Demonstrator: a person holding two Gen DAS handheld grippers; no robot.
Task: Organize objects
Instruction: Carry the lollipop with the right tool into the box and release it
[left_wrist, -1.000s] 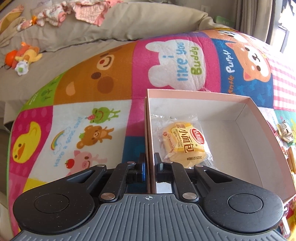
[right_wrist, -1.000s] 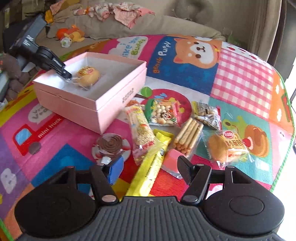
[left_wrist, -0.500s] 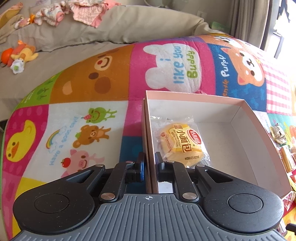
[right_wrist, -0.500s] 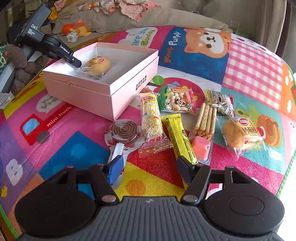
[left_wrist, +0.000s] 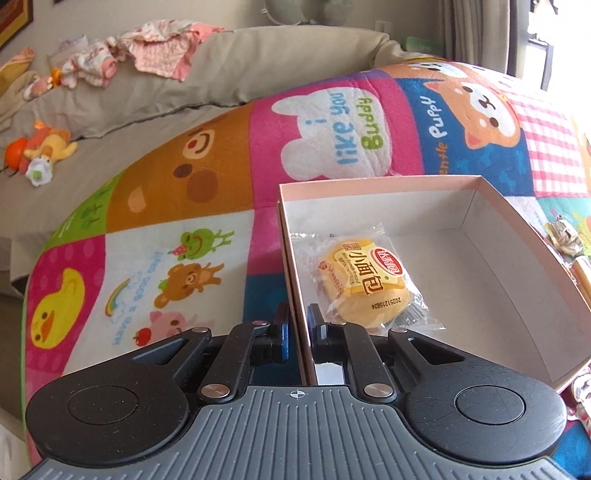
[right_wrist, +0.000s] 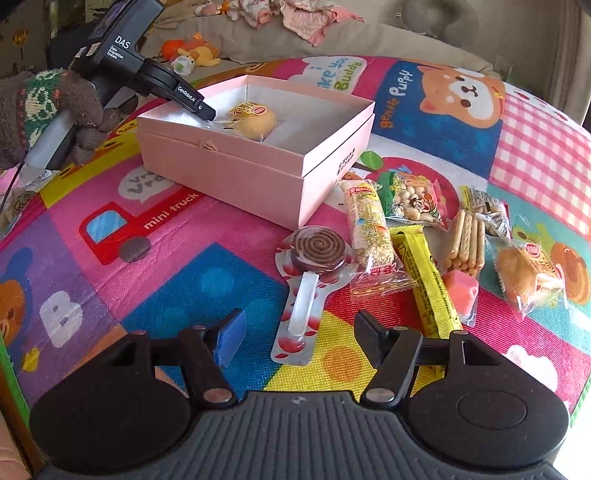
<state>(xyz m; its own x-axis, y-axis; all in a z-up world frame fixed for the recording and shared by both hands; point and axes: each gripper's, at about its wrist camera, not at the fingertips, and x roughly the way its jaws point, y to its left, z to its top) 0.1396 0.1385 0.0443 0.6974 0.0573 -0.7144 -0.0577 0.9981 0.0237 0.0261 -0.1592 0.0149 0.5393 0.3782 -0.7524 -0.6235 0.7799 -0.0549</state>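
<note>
— Fingers first: how do they stand?

— Left gripper (left_wrist: 297, 326) has its two blue-padded fingers (left_wrist: 282, 332) pinched narrow on the near wall of the pink box (left_wrist: 524, 236), one finger outside, one inside. From the right wrist view the same left gripper (right_wrist: 207, 112) reaches over the box's far-left edge, held by a hand in a knitted glove (right_wrist: 44, 114). Right gripper (right_wrist: 299, 338) hangs spread wide above the mat, holding nothing.

— What lies in the box?

— One wrapped bun with a yellow label (left_wrist: 364, 280), on the box floor near the clamped wall, just beside the inner finger. The other floor area in view is bare white card.

— And outside it?

— All on the cartoon play mat (right_wrist: 184, 273). A spiral lollipop (right_wrist: 316, 253) in its wrapper lies just ahead of the right gripper, stick pointing toward the gap between the fingers. Beside it, going right: a puffed-rice bar (right_wrist: 369, 229), a long yellow packet (right_wrist: 424, 280), a pack of biscuit sticks (right_wrist: 465, 240) with a pink jelly cup (right_wrist: 460, 291) at its near end, and a second wrapped bun (right_wrist: 524, 273) at the far right. Behind these, near the box corner, a peanut packet (right_wrist: 413, 199) and a small crumpled packet (right_wrist: 487, 214).

— Further off?

— A beige cushion (left_wrist: 258, 62) with baby clothes (left_wrist: 147, 59) piled on it, and a small plush toy (left_wrist: 40, 155) lying beside the mat.
</note>
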